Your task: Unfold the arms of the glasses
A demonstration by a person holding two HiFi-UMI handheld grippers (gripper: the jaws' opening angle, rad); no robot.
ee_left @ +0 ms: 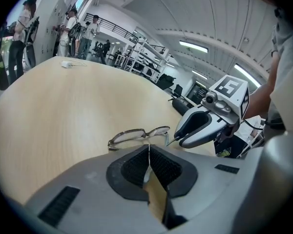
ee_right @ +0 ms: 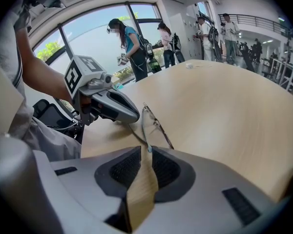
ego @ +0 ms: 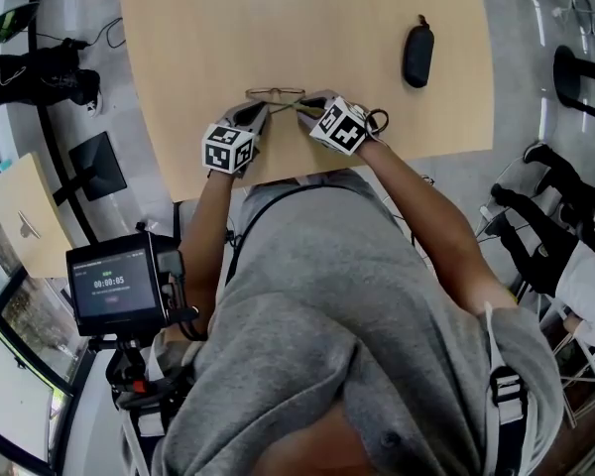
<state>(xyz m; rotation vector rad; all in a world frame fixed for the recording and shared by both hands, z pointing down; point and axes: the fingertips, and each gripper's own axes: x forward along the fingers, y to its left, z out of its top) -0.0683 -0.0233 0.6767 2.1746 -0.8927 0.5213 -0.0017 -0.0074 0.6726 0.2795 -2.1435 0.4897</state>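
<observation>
Thin-rimmed glasses lie on the light wooden table near its front edge. In the left gripper view the lenses sit just beyond the pads, and one thin arm runs back between them. My left gripper is shut on that arm. My right gripper is shut on the tip of the other arm, with the frame stretching away from it. In the head view the left gripper and the right gripper stand close together just behind the glasses, each at one side.
A black glasses case lies at the table's far right. The table's front edge runs just behind both grippers. A small screen on a stand sits low at the left. People stand beyond the table's far end.
</observation>
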